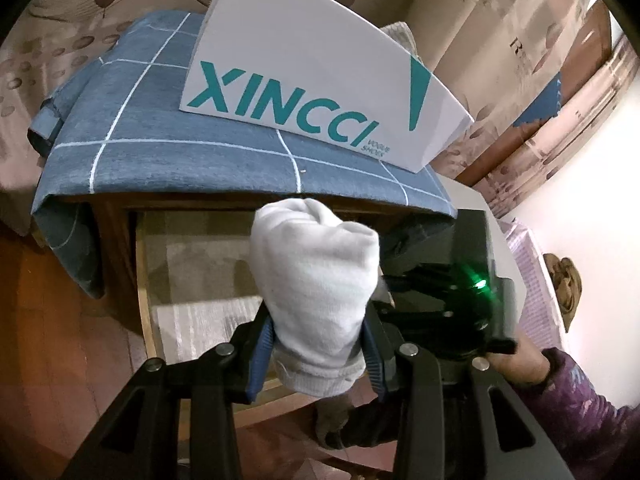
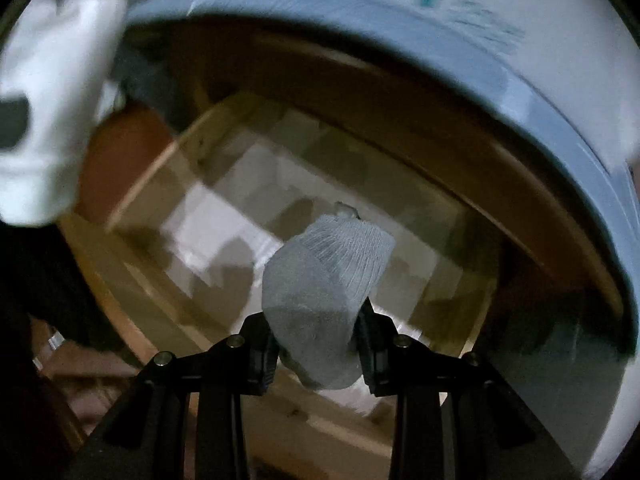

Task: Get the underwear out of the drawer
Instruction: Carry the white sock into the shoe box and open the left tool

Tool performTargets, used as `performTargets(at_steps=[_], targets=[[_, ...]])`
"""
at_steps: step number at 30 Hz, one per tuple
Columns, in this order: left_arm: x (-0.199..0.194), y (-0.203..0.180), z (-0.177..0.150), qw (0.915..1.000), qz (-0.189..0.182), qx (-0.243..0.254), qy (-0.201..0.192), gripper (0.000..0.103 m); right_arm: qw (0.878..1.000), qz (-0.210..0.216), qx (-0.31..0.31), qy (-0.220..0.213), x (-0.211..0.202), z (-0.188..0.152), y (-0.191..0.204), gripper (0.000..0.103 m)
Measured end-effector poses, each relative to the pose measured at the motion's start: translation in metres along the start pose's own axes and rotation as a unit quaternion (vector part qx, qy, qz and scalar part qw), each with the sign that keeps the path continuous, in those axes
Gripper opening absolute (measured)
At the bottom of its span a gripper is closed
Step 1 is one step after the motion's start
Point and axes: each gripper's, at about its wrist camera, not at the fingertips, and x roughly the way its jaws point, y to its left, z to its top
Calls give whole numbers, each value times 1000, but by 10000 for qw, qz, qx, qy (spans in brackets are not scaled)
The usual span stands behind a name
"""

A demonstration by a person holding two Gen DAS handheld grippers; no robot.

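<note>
Above the open wooden drawer [image 1: 192,264] we count two rolled bundles of cloth, one in each tool. Our left gripper [image 1: 318,354] is clenched on a white rolled cotton bundle [image 1: 316,280], which stands up between the blue-padded fingers [image 1: 262,354] and rises in front of the cabinet's edge, clear of the drawer. Our right gripper [image 2: 316,354] is clamped on a pale grey ribbed rolled bundle [image 2: 324,292], held over the drawer's interior [image 2: 248,208]; the wrist view is blurred, so we cannot tell whether the bundle touches the lining below. That lining is a pale checked paper or cloth, one sheet as far as we can tell.

One blue cloth with white grid lines [image 1: 160,148] drapes over the cabinet top, and one white cardboard box printed XINCCI in teal [image 1: 316,76] sits on it, toward the back right. From the left wrist view, the right tool's black body [image 1: 452,300] lies just beside the white bundle on its right, a green light glowing on it, with our hand in a purple sleeve [image 1: 576,392] gripping it from the lower right. Both tools point forward and slightly down at the drawer front.
</note>
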Motion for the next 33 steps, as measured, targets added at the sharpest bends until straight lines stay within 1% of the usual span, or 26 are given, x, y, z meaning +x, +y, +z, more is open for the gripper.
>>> performTargets(at_steps=[3, 6, 8, 11, 17, 22, 26, 30, 33], targets=[[2, -6, -2, 9998, 118, 147, 1, 40, 9986, 157, 499, -30, 1, -9, -7, 30], [3, -11, -3, 9994, 205, 265, -15, 40, 9983, 123, 568, 75, 13, -8, -11, 30], [3, -15, -5, 9987, 321, 386, -41, 40, 9970, 238, 715, 177, 25, -11, -12, 30], [4, -21, -6, 9973, 473, 552, -97, 40, 9965, 235, 753, 259, 35, -14, -9, 30], [2, -31, -8, 9944, 678, 785, -193, 40, 9952, 286, 885, 291, 37, -17, -12, 30], [-10, -40, -8, 9939, 658, 801, -382, 40, 9941, 332, 1001, 237, 36, -19, -14, 30], [-22, -53, -4, 9941, 572, 799, -456, 40, 9939, 359, 1005, 263, 36, -20, -13, 30], [-43, -74, 13, 9924, 478, 950, -617, 40, 9936, 408, 1023, 270, 35, -20, -14, 30], [-61, -92, 31, 9902, 448, 1070, -780, 40, 9930, 455, 1053, 267, 35, -20, -16, 30]])
